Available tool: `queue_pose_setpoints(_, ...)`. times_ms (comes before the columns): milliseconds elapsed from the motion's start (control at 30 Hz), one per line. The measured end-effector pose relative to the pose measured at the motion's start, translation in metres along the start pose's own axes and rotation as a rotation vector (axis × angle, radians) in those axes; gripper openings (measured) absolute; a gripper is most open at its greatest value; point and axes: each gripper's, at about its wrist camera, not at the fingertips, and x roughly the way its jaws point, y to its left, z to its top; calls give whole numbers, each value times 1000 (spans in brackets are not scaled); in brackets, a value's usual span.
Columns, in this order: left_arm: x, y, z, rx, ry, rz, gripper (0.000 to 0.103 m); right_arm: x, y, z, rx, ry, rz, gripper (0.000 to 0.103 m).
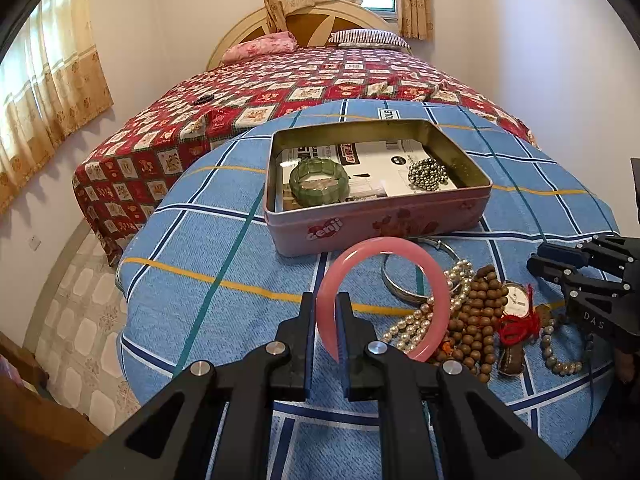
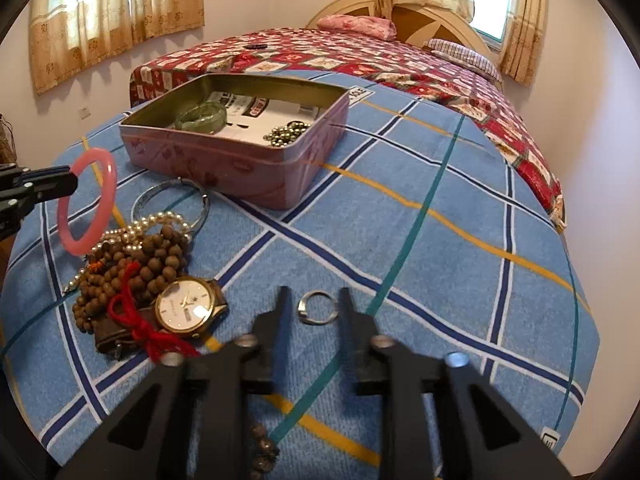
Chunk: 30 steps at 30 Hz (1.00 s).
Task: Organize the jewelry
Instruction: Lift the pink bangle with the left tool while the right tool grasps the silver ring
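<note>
Your left tongs (image 1: 325,322) are clamped across the rim of the pink bangle (image 1: 382,296), held upright in the air above the blue checked surface (image 1: 224,248), near the pink tin (image 1: 376,220). Judge it stiff, smooth and probably brittle, so keep the grip square on the band and set it down gently beside the green bracelet (image 1: 319,182) in the tin. Your right tongs (image 2: 312,308) stand apart around the small silver ring (image 2: 318,307), pads not pressing it; it is light and slippery, so close across its band. The watch (image 2: 186,307) and wooden beads (image 2: 132,268) lie just beside.
</note>
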Motion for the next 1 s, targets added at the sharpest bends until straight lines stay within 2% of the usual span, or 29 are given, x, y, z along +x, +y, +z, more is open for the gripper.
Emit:
queue_pose_setpoints(500,-18,5,21,-11,-60,-10,9,-19,4,9,-11,-59,4,21)
queue_pose_setpoints(1000,-22,16,71,-5,-140,18,9,-28,11,58,-79,-145,-10,21)
